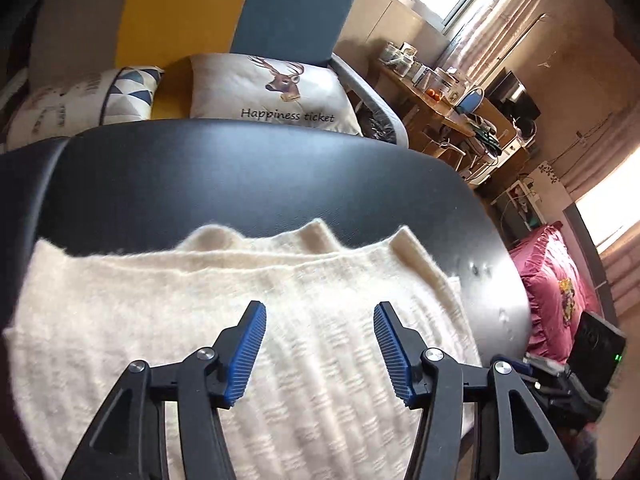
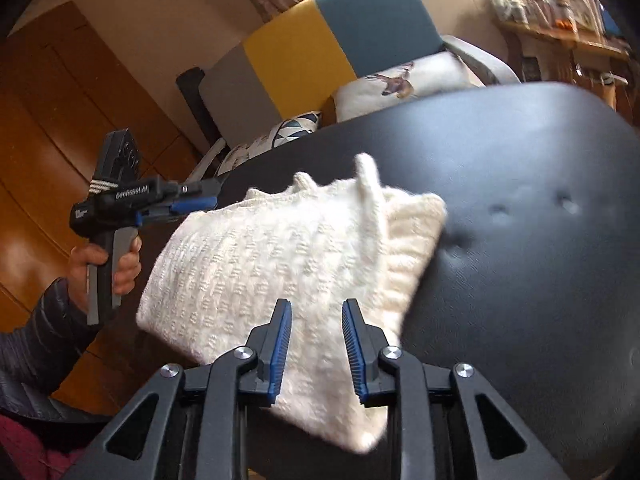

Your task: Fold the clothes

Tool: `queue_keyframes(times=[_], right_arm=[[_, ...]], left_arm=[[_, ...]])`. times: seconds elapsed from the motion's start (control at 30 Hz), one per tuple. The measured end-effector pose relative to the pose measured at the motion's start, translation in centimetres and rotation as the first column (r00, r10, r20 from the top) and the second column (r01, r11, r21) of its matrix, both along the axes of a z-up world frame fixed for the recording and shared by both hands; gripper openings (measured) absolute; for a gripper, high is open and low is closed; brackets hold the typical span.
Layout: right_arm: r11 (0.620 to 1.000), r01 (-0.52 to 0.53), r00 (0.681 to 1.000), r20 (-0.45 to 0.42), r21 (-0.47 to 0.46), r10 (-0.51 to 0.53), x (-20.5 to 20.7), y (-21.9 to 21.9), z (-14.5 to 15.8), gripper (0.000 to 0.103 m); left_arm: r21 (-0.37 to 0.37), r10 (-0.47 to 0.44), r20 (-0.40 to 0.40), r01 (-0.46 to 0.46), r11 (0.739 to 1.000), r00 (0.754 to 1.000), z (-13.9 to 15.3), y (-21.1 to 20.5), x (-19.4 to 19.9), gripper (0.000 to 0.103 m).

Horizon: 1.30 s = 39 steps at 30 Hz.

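Your right gripper [image 2: 316,344] is parted, nothing between the pads, hovering over the near corner of the sweater [image 2: 280,272]; your left gripper [image 1: 320,348] is spread wide too, empty, above the knit's middle. The sweater, cream, already folded into a compact block, lies on the black table [image 2: 520,240] at its near-left edge, one corner overhanging. Its long axis runs diagonally away from your right gripper toward the table's centre. From the right wrist view, your left gripper sits at the sweater's far-left corner. Right looks nearer for the next fold. Sofa [image 1: 292,12] behind the table.
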State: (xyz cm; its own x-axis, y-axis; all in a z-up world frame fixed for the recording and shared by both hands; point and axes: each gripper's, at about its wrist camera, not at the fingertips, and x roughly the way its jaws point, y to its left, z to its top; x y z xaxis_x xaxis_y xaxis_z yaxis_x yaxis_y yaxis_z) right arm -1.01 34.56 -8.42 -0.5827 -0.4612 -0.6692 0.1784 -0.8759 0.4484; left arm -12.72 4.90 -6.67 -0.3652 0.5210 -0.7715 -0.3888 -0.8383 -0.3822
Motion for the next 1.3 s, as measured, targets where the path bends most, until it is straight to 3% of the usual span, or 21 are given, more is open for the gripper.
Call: queue_keyframes(times=[0.13, 0.27, 0.4, 0.5, 0.6, 0.73, 0.87, 1.03, 1.13, 1.23, 1.3], right_arm=[[0.992, -0.045, 0.998, 0.045, 0.115, 0.04, -4.3, -6.0, -1.4, 0.027], [0.993, -0.023, 0.992, 0.122, 0.113, 0.009, -6.6, -9.2, -4.1, 0.027], [0.997, 0.005, 0.989, 0.147, 0.072, -0.016, -6.8, -8.7, -5.3, 0.026], [0.997, -0.001, 0.991, 0.136, 0.077, -0.01, -6.2, -8.3, -5.5, 0.025], [0.989, -0.021, 0.994, 0.106, 0.15, 0.005, -5.5, -9.0, -5.5, 0.024], [0.969, -0.042, 0.998, 0.062, 0.244, 0.027, -5.1, -10.3, -5.0, 0.024], [0.981, -0.044, 0.998, -0.032, 0.188, 0.051, -5.8, -11.0, -1.6, 0.025], [0.988, -0.073, 0.997, 0.03, 0.133, 0.07, -11.4, -13.5, -2.0, 0.025], [0.989, -0.078, 0.993, 0.103, 0.127, 0.065, -14.7, -14.9, -4.3, 0.025], [0.967, -0.077, 0.99, 0.132, 0.244, 0.046, -16.7, -16.8, -6.5, 0.024], [0.941, -0.081, 0.993, 0.104, 0.329, 0.05, -17.3, -18.1, -7.1, 0.013]], left_arm=[[-0.132, -0.048, -0.05, 0.041, 0.99, 0.998, -2.2, -1.2, 1.4, 0.056], [-0.197, -0.058, -0.032, 0.051, 0.979, 0.998, -4.2, -1.1, -0.3, 0.054], [-0.269, -0.056, 0.004, 0.056, 0.961, 0.998, -6.4, -0.2, -2.6, 0.027], [-0.242, 0.007, 0.043, 0.004, 0.97, 0.999, -7.7, -0.1, -4.2, 0.012], [-0.164, 0.077, 0.068, -0.065, 0.984, 0.995, -8.3, -0.9, -4.6, 0.01], [-0.093, 0.13, -0.003, -0.13, 0.987, 0.991, -7.1, -2.0, -4.0, 0.01], [-0.075, 0.151, 0.004, -0.151, 0.986, 0.988, -6.6, -2.7, -4.1, 0.01], [-0.027, 0.17, -0.045, -0.171, 0.985, 0.984, -5.6, -4.4, -2.4, 0.01], [-0.081, 0.125, -0.102, -0.133, 0.988, 0.987, -5.1, -4.9, -1.2, 0.011], [-0.169, 0.068, -0.111, -0.087, 0.982, 0.991, -6.7, -4.9, -1.2, 0.011], [-0.127, 0.085, -0.084, -0.095, 0.987, 0.993, -7.6, -5.6, -1.5, 0.011]])
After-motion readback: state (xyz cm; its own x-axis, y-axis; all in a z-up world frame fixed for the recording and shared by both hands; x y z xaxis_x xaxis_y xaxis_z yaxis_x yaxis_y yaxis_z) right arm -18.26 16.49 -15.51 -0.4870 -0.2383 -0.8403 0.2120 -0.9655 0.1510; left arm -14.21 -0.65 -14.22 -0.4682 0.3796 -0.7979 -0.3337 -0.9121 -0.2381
